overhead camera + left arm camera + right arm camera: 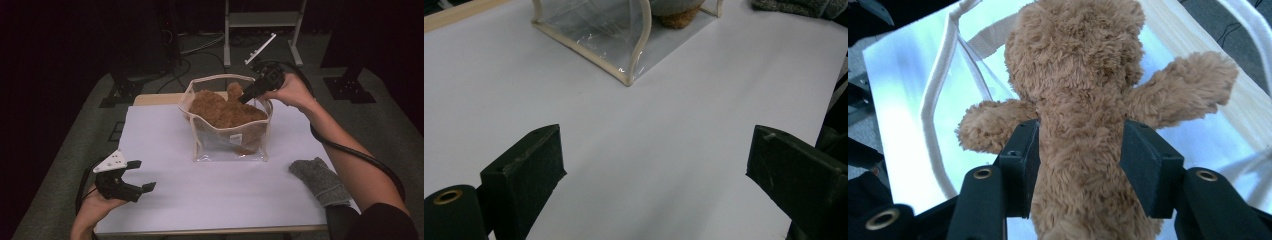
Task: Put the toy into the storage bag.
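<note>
A brown plush teddy bear (225, 111) lies inside a clear plastic bag with cream trim (200, 145) at the middle of the white table. My right gripper (245, 97) reaches into the bag's top from the right. In the right gripper view its jaws press on both sides of the teddy bear (1080, 100) at the torso, so the right gripper (1080, 167) is shut on it. My left gripper (141, 175) hovers open near the table's front left corner. Between the jaws of the left gripper (654, 165) lies bare table, with the bag (624, 40) farther off.
A grey knitted cloth (320, 179) lies at the table's right front, seen as the cloth (799, 7) in the left gripper view. The white table (220, 195) has a wooden strip (155, 99) at its back left. A metal stand (260, 25) and cables are on the floor behind.
</note>
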`<state>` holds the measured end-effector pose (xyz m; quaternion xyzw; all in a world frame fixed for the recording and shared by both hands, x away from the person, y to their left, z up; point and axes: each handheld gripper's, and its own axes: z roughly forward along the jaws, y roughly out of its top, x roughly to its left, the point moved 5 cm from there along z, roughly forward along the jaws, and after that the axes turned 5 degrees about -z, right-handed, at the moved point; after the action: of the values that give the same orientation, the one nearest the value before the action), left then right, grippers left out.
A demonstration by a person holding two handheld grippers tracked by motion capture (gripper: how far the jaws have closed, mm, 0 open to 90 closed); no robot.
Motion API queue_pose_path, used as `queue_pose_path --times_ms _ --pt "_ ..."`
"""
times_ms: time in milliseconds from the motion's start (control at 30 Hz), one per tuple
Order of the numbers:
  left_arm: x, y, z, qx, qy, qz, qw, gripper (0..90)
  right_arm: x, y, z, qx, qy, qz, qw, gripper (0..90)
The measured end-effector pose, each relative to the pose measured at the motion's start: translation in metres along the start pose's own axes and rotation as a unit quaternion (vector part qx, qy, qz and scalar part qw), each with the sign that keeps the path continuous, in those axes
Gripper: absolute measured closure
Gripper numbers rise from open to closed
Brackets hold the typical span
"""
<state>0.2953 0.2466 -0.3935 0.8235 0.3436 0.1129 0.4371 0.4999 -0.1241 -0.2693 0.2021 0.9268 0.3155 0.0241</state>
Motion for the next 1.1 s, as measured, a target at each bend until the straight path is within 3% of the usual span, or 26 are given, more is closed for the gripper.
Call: queue_pose_path --times_ms 533,1100 --pt "0.000 0.000 0.002 0.001 0.000 -0.001 1.0000 7.2 -0.002 -0.028 -0.041 -0.043 -0.004 0.020 0.9989 44.8" --pt "-0.004 0.001 0.004 0.005 -0.003 0.004 1.0000 7.2 0.001 -0.062 -0.063 -0.054 -0.018 0.037 0.9977 42.2"
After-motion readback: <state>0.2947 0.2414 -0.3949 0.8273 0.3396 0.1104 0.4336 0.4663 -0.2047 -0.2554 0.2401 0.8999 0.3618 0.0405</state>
